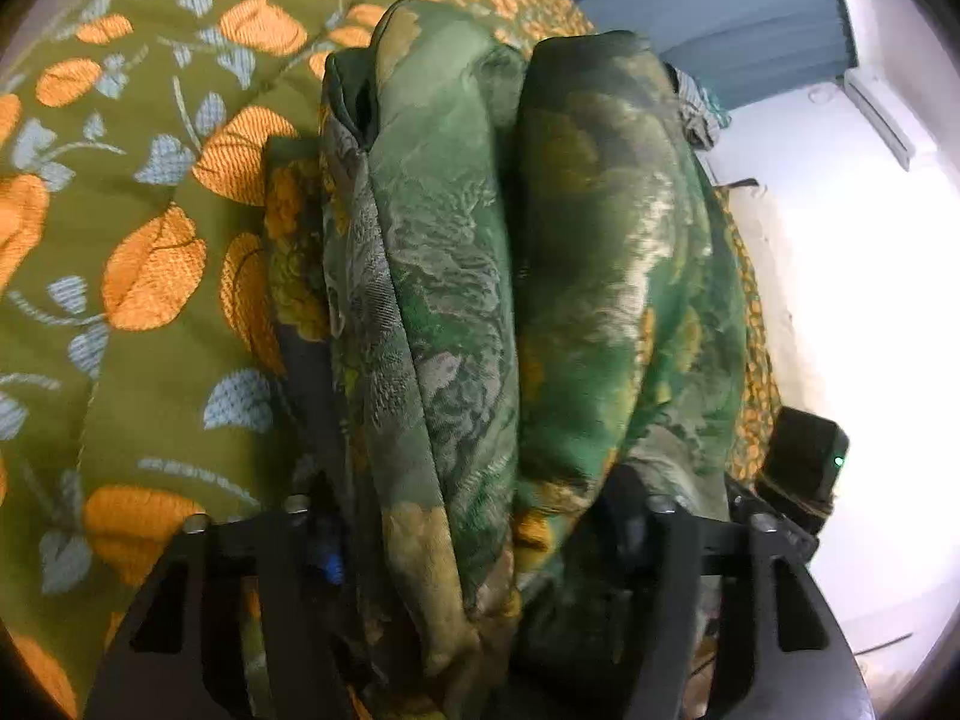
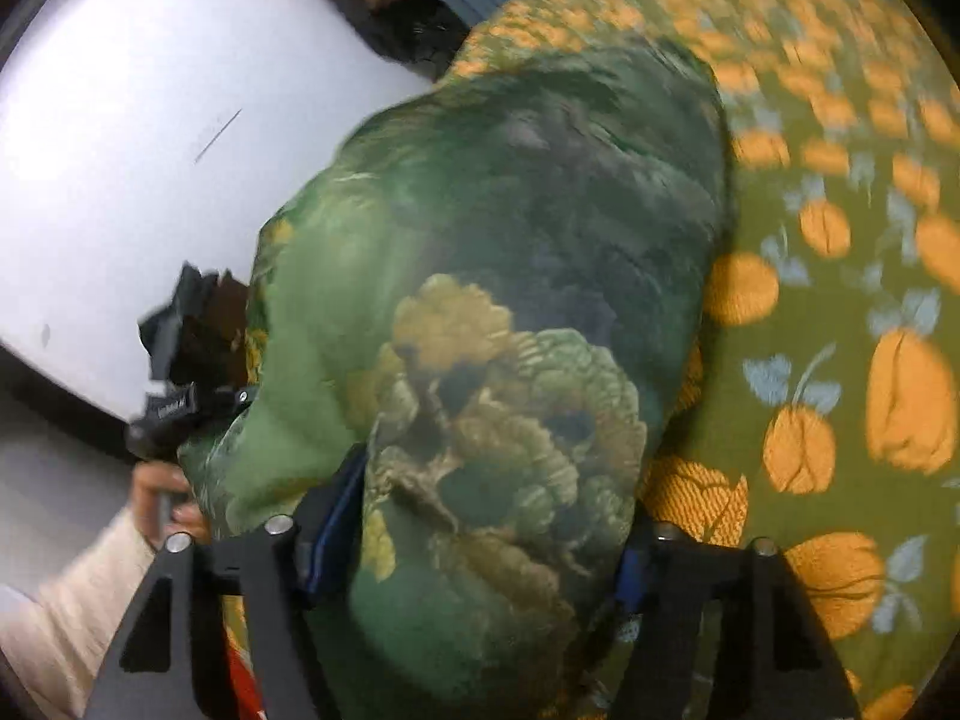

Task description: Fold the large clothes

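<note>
Green floral-print cloth [image 1: 528,276], thin and slightly glossy, with yellow and grey flower motifs; 1 item, bunched into thick folds. Location: draped over both grippers and raised above the bedspread. In the left wrist view it hangs in 2 bulging lobes with a deep crease between them, covering most of the fingers. In the right wrist view it forms 1 rounded mass [image 2: 492,360] with a large yellow-and-green bloom facing the camera.

Left gripper [image 1: 480,540]: black frame visible at the lower edge; the cloth runs down between the 2 fingers and is pinched there, the jaws drawn in on the bundle. Fingertips hidden under the fabric.

Right gripper [image 2: 480,546]: black frame with blue finger padding showing at each side of the cloth; the fabric fills the gap between the fingers, which appear closed on it, though blur softens the view.

Bedspread [image 1: 120,192]: olive green, woven, with orange fruit or bud shapes and pale blue leaves; lies beneath and beside the cloth in both views [image 2: 840,330].

Wall [image 1: 840,252]: white, brightly lit, to the right in the left wrist view.

Left hand [image 2: 159,498]: seen in the right wrist view, cream sleeve at the wrist, gripping a black handle beside the cloth.
</note>
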`<state>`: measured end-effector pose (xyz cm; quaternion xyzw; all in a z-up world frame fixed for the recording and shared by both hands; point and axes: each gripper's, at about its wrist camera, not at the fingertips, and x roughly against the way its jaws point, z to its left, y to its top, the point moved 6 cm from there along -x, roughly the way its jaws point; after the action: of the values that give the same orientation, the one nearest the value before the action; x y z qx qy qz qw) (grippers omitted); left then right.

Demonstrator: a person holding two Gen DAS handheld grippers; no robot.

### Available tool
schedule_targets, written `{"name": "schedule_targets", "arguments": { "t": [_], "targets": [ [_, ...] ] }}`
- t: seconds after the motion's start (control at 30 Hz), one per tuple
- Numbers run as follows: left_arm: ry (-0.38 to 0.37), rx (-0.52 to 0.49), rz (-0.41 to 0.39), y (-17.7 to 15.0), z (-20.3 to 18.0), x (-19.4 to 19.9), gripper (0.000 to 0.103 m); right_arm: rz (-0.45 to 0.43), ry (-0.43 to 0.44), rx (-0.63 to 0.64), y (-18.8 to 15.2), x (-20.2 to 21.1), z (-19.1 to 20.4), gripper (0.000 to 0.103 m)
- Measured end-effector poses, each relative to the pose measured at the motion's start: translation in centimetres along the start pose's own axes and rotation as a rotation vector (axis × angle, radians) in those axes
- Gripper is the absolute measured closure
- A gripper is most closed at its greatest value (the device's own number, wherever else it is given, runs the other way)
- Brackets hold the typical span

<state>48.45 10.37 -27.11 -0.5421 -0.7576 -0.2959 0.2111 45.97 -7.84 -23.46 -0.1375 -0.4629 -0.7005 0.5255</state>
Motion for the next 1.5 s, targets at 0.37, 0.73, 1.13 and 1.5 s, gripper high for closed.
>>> {"name": "schedule_targets", "arguments": {
  "t": [0.37,0.73,1.13,1.5],
  "targets": [
    [-0.056,-0.135,-0.149,3.0,-7.7,5.3,0.048,-0.202,0.072,0.162,5.2,6.6,4.2,0.041],
    [0.005,-0.135,-0.097,12.2,-7.4,-5.8,0.035,-0.173,0.078,-0.005,13.4,2.9,-8.2,0.039],
    [0.315,-0.323,-0.272,6.8,-6.9,-0.2,0.005,-0.156,-0.116,-0.067,9.4,4.5,-12.9,0.009],
    [0.843,-0.586,-0.682,0.9,-16.5,8.3,0.0,-0.28,-0.736,0.228,5.8,13.6,-2.4,0.009]
  ]
}}
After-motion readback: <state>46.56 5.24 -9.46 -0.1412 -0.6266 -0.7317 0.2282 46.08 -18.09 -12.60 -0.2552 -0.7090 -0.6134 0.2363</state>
